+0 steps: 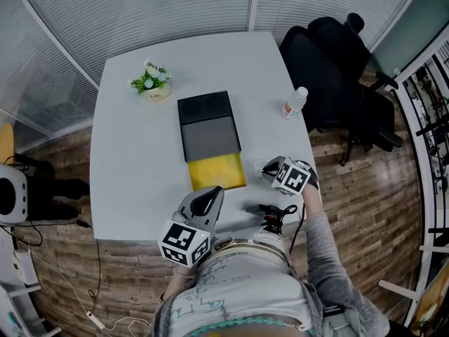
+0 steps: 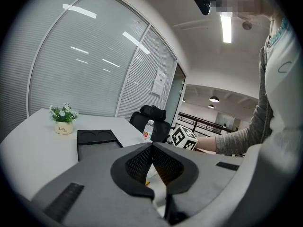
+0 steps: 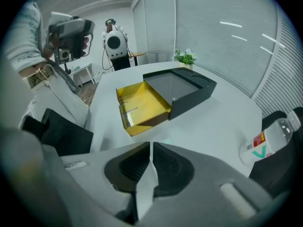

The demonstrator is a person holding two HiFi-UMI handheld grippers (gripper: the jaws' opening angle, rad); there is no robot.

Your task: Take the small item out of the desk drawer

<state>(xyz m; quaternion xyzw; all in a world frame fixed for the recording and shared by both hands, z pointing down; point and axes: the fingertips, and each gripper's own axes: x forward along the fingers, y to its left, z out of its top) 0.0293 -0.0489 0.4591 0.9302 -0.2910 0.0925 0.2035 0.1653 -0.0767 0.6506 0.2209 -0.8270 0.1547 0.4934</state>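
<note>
Head view: yellow drawer (image 1: 217, 173) already pulled out of black box (image 1: 208, 125), just ahead of left tongs (image 1: 208, 194), beside right tongs (image 1: 268, 167). Drawer looks bare.

Left gripper view: jaws pinched together, nothing in them.

Right gripper view: jaws near enough together too, white sliver between them. Maybe small item, maybe just table (image 3: 213, 122) showing through, can't tell.

Opening done; lifting item clear probably left.

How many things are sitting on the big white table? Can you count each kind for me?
Potted plant: 1
Black box with a yellow drawer pulled out: 1
Water bottle: 1
Total: 3
</note>
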